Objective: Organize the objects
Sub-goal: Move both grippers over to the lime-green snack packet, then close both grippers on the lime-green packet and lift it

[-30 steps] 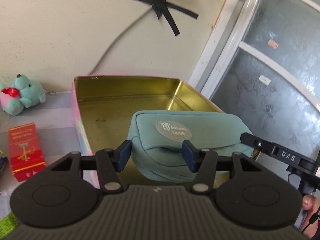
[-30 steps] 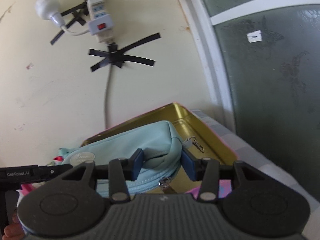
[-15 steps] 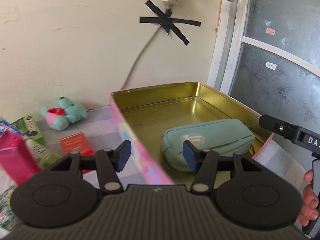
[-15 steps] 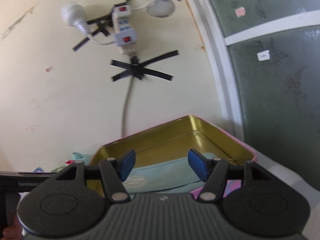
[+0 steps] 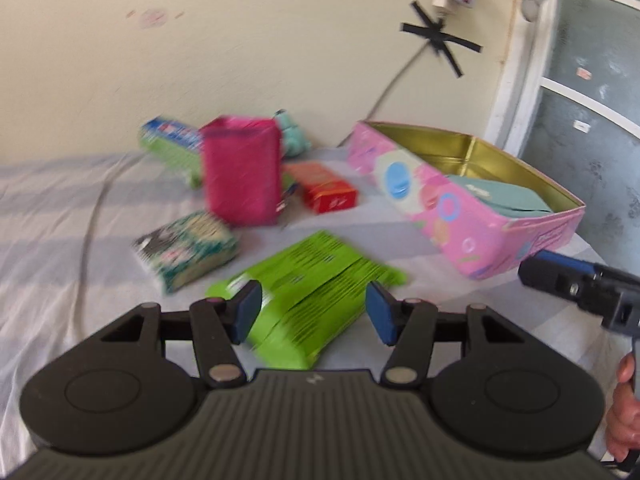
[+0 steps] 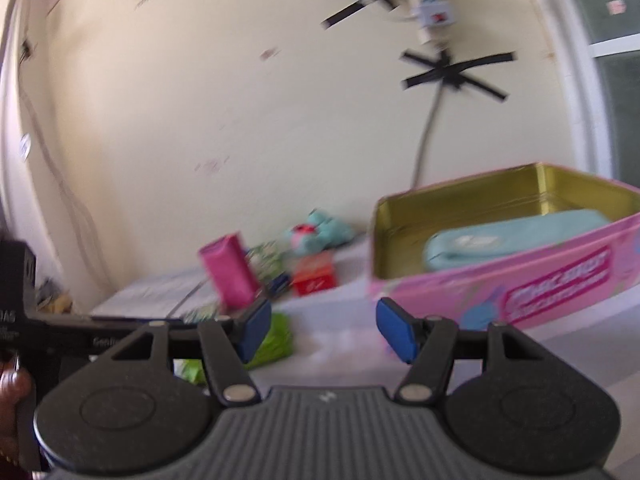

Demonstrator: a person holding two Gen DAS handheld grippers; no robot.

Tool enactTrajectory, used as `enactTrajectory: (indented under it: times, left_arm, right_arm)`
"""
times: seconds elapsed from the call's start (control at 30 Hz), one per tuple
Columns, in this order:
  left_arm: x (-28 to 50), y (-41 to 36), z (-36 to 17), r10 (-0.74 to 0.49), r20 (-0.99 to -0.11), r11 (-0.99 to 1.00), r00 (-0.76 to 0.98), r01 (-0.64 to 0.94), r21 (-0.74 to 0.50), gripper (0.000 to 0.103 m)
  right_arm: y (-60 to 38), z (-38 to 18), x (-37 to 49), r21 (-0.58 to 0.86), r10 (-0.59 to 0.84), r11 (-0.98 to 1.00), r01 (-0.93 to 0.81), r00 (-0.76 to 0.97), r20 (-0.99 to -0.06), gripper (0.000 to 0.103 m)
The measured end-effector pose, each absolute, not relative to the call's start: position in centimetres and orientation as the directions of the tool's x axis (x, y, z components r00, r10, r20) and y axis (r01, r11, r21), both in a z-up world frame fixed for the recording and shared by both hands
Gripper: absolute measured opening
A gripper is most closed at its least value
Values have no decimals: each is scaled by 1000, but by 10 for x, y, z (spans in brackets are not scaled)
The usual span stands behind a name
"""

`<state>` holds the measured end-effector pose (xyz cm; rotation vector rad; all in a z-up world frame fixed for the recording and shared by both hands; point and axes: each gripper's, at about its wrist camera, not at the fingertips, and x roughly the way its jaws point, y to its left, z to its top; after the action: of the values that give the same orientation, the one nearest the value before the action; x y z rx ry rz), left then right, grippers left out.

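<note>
A pink tin (image 5: 460, 216) with a gold inside stands on the bed sheet at the right. A teal pouch (image 5: 504, 200) lies inside it; the pouch also shows in the right wrist view (image 6: 512, 240), inside the tin (image 6: 520, 288). My left gripper (image 5: 312, 312) is open and empty, just above a green packet (image 5: 312, 284). My right gripper (image 6: 324, 330) is open and empty, left of the tin's near end. It also shows in the left wrist view (image 5: 576, 288).
On the sheet lie a magenta box (image 5: 240, 172), a red box (image 5: 324, 188), a green patterned pack (image 5: 188, 248), a blue-green carton (image 5: 172, 148) and a teal plush (image 5: 292, 136). A wall stands behind, with a window at the right.
Both grippers let go of the teal pouch in the tin, opened and pulled back. The left one swung left over the green packet.
</note>
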<state>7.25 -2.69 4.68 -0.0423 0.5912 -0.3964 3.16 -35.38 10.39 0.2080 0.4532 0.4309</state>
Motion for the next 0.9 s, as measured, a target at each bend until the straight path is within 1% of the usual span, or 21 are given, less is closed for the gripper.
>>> enactTrajectory:
  times: [0.1,0.23,0.33,0.47,0.57,0.63,0.67,0.7,0.73,0.77,0.8,0.83,0.9]
  left_arm:
    - [73,-4,38,-350,-552,937,757,295,-188,60]
    - [68,15,31,-351,-556,934,753,243,-260,60]
    - [72,21,29,-387,-554,917,737,243,-317,60]
    - [85,20,24,-474,-554,868,685,256,-426,59]
    - [97,13,18,-508,-566,848,649,261,-461,59]
    - [101,9,15,-518,-562,842,645,268,-468,63]
    - [102,7,16,-523,-559,839,644,275,-469,66]
    - [103,7,15,-527,-556,837,642,281,-469,67]
    - [103,6,15,-527,-553,838,645,284,-466,67]
    - [102,6,14,-530,-550,836,646,291,-465,67]
    - [101,6,14,-538,-546,832,642,300,-468,62]
    - [100,6,14,-545,-545,828,637,304,-472,62]
    - [93,7,14,-538,-542,835,646,316,-452,55]
  right_arm:
    - [-329,91,41,305,489,871,-386,750,-446,60]
    - [-312,80,55,342,505,861,-376,709,-492,60]
    - [-302,80,77,362,507,859,-361,692,-513,60]
    - [-287,77,111,372,516,855,-361,667,-538,60]
    - [-275,69,128,352,500,866,-356,657,-564,60]
    - [-273,59,135,374,511,859,-349,629,-586,60]
    - [-273,55,133,399,528,848,-349,621,-579,60]
    - [-272,54,130,403,540,841,-361,616,-574,61]
    - [-270,54,125,402,555,831,-384,602,-574,56]
    - [-269,54,119,399,562,827,-395,597,-573,55]
    - [-268,54,113,406,574,819,-406,587,-571,54]
    - [-267,54,106,424,596,803,-419,568,-567,51]
    - [-266,54,91,431,604,797,-423,573,-554,45]
